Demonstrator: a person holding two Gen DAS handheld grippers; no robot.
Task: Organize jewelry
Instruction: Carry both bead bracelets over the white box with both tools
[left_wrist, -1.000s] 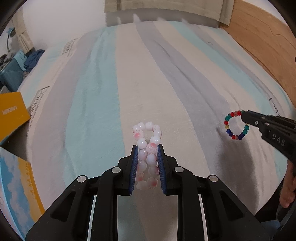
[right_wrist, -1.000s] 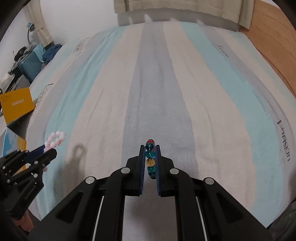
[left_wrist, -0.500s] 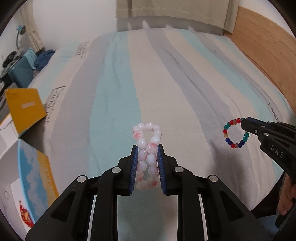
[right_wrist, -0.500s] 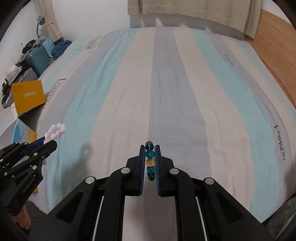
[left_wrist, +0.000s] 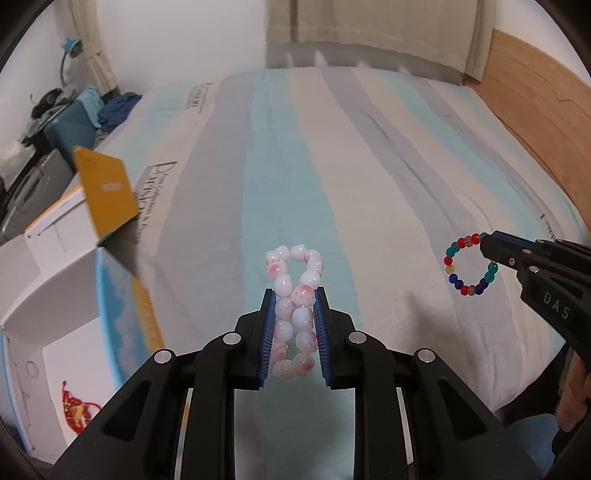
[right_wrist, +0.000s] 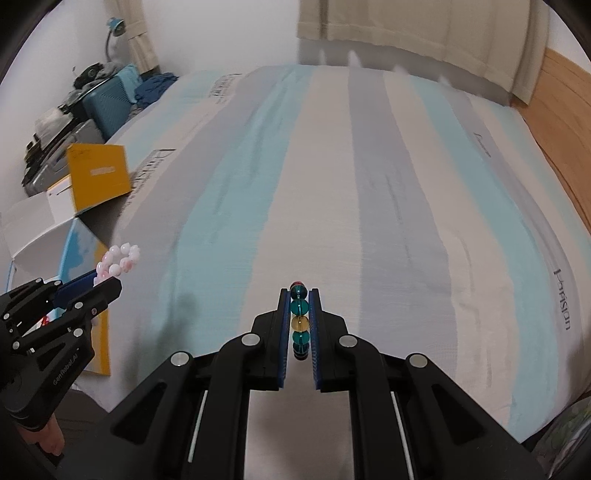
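A pink and white bead bracelet (left_wrist: 295, 295) is pinched between the blue pads of my left gripper (left_wrist: 294, 295), shut on it, with its loop sticking out past the fingertips. In the right wrist view that bracelet (right_wrist: 118, 258) and the left gripper (right_wrist: 105, 286) show at the left edge. My right gripper (right_wrist: 299, 295) is shut on a multicoloured bead bracelet (right_wrist: 299, 317), seen edge-on. The left wrist view shows this bracelet (left_wrist: 469, 264) as a ring hanging from the right gripper (left_wrist: 487, 245) over the bed.
A striped bed cover (left_wrist: 332, 166) fills the middle. An open white box (left_wrist: 66, 332) with a red trinket (left_wrist: 75, 411) inside and a yellow flap (left_wrist: 105, 192) stands at the bed's left edge. A blue suitcase (right_wrist: 110, 99) sits beyond. A wooden floor (left_wrist: 535, 92) lies right.
Both grippers have pulled back and risen from the bed with their bracelets held. The open box at the left has come further into view.
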